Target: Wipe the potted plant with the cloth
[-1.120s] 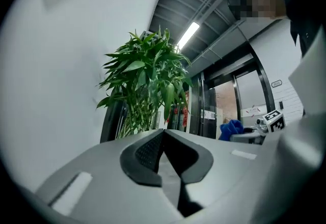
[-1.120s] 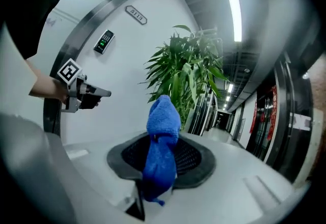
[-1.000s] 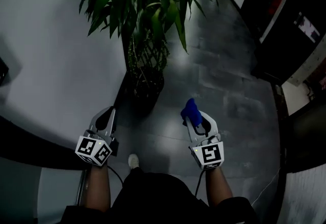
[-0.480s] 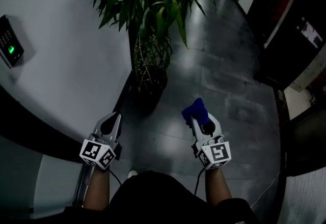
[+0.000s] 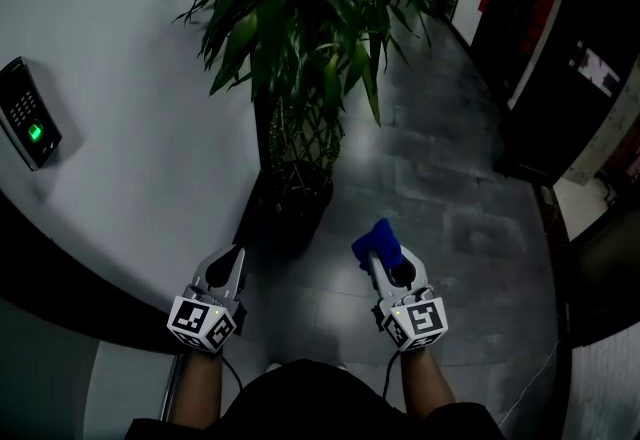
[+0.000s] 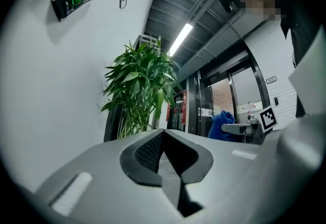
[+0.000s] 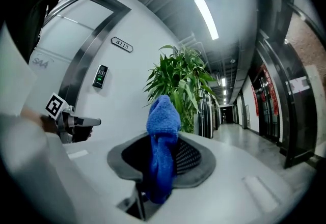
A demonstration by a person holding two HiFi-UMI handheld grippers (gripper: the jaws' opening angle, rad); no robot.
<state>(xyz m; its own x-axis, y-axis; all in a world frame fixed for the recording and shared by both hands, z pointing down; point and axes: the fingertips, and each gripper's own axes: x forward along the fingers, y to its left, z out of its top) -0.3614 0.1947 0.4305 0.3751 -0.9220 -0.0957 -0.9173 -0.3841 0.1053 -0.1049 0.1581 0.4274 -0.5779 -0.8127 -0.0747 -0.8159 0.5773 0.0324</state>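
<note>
A tall potted plant [image 5: 300, 18] with long green leaves stands in a dark pot [image 5: 290, 190] on the floor beside the white wall; it also shows ahead in the left gripper view as the plant [image 6: 140, 85] and in the right gripper view as the plant [image 7: 183, 85]. My right gripper [image 5: 378, 250] is shut on a blue cloth [image 5: 377, 242], which bunches up above the jaws as the cloth [image 7: 162, 141]. It hangs short of the pot, to its right. My left gripper [image 5: 227, 265] is shut and empty, its jaws pressed together, near the wall to the pot's left.
A keypad reader [image 5: 28, 112] with a green light is mounted on the white wall [image 5: 130, 128] at left. Grey floor tiles [image 5: 440, 198] run ahead into a corridor. Dark glass doors [image 5: 560, 48] line the right side.
The view has come closer to the plant and tilted up. Both grippers sit a little lower in the head view. The right gripper still holds the cloth.
</note>
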